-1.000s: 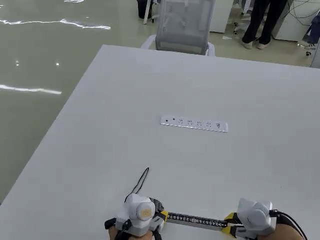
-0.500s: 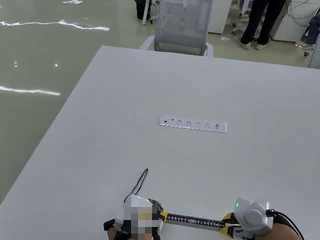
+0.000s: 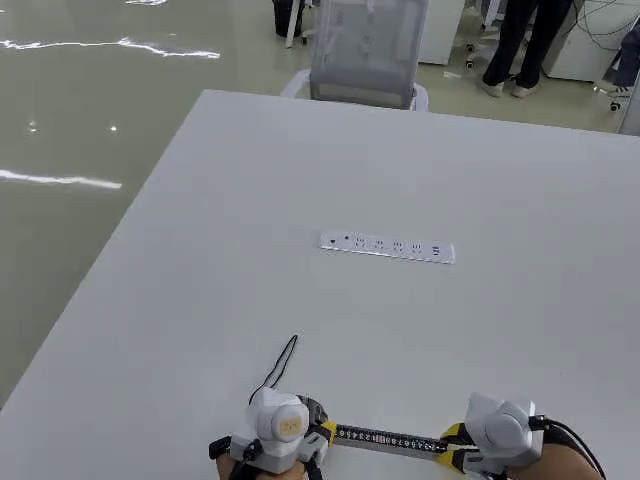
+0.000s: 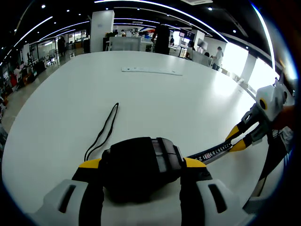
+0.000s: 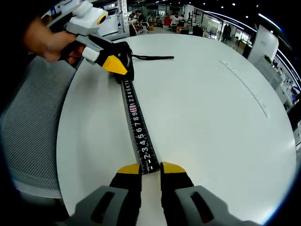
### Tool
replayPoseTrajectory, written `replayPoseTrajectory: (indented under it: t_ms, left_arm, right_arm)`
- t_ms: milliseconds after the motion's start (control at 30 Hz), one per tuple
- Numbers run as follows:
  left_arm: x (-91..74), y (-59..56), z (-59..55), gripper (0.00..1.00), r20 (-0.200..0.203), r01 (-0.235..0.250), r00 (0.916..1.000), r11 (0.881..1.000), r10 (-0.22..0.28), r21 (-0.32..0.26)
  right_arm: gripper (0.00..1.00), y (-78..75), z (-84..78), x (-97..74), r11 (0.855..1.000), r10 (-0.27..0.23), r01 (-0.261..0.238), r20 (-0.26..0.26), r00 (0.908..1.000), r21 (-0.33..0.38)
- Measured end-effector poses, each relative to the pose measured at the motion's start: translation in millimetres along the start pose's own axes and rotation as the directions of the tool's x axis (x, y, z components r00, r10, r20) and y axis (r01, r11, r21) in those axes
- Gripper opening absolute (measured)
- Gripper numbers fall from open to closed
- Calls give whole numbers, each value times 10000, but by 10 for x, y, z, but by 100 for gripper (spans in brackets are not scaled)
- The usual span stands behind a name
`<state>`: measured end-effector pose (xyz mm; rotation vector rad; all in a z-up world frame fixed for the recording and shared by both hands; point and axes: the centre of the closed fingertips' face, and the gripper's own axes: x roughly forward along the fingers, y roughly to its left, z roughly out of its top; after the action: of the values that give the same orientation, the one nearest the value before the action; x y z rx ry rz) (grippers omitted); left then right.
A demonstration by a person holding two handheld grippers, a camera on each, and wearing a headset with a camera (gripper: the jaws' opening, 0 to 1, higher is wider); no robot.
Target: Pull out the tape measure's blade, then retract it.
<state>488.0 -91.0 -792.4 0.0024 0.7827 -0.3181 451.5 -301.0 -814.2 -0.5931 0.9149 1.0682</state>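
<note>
The black tape measure case (image 4: 141,165) sits between the yellow pads of my left gripper (image 4: 141,165), which is shut on it at the table's near edge (image 3: 318,428). Its dark numbered blade (image 5: 136,127) runs out to the right across the white table, seen as a strip (image 3: 388,439) in the head view. My right gripper (image 5: 150,168) is shut on the blade's end hook, at the near right (image 3: 452,447). A thin black wrist strap (image 4: 103,132) trails from the case away from me.
A white power strip (image 3: 388,247) lies in the middle of the white table (image 3: 420,180). A grey office chair (image 3: 368,50) stands at the far edge. People stand on the floor beyond. The table's left edge drops to a shiny floor.
Both grippers hold as before; the right gripper has shifted slightly left, so the drawn blade looks a little shorter. The head camera wobbled a little.
</note>
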Motion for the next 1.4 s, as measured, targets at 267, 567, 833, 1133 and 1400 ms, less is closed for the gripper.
replayPoseTrajectory:
  t_ms: [267,567,833,1133,1400]
  left_arm:
    - [2,-2,-1,63,21,14,10000,10000,-14,-2]
    - [-1,-2,-2,63,38,26,10000,10000,-26,-14]
    - [2,-1,0,63,54,37,10000,10000,-37,-27]
    - [2,5,7,63,70,44,10000,10000,-44,-30]
    - [-3,5,6,63,81,58,10000,10000,-58,-36]
  right_arm:
    - [14,8,29,20,10000,49,-49,30,10000,-16]
    - [14,17,65,37,10000,53,-53,84,10000,17]
    - [14,33,111,55,10000,92,-92,107,9999,20]
    - [14,46,158,85,9999,118,-118,177,9998,25]
    - [14,70,184,81,9999,145,-145,185,9997,-13]
